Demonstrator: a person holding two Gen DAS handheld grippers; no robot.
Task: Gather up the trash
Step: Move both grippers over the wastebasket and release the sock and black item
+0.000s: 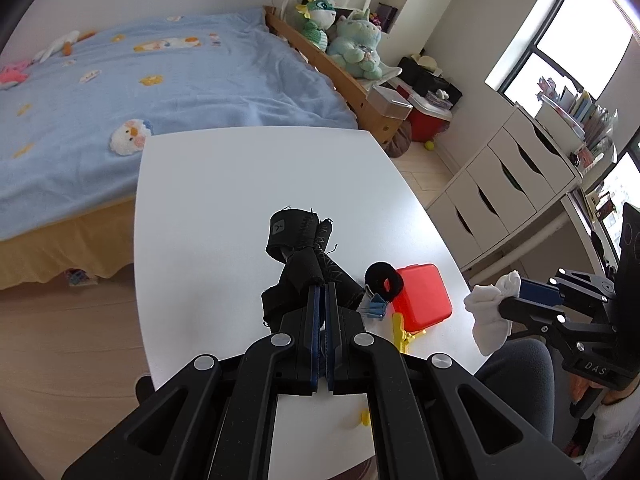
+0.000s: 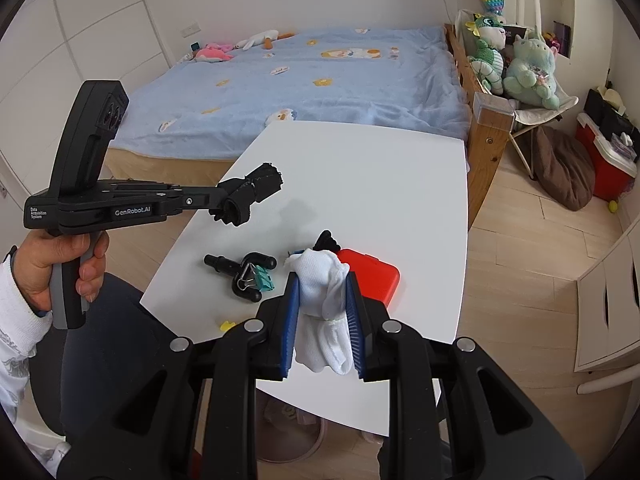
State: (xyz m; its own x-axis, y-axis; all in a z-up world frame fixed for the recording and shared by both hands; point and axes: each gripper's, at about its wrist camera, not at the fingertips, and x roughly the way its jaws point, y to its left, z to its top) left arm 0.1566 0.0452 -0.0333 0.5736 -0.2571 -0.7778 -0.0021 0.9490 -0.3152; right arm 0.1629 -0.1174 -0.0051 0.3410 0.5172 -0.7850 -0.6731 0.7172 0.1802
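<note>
One white cloth (image 2: 322,292) is pinched in the right hand-held gripper (image 2: 322,320) above the white bench's (image 2: 380,184) near edge. One black strap bundle (image 1: 298,256) is clamped in the left hand-held gripper (image 1: 322,304), marked "GenRobot.AI", raised over the bench by a hand (image 2: 52,268). One red box (image 2: 376,280) is seen beyond, then one bed (image 2: 340,80).

Daylit bedroom: blue-covered bed (image 2: 320,80), white drawer cabinet (image 1: 500,184), pale wooden floor (image 2: 520,240), bright window (image 1: 560,36).
</note>
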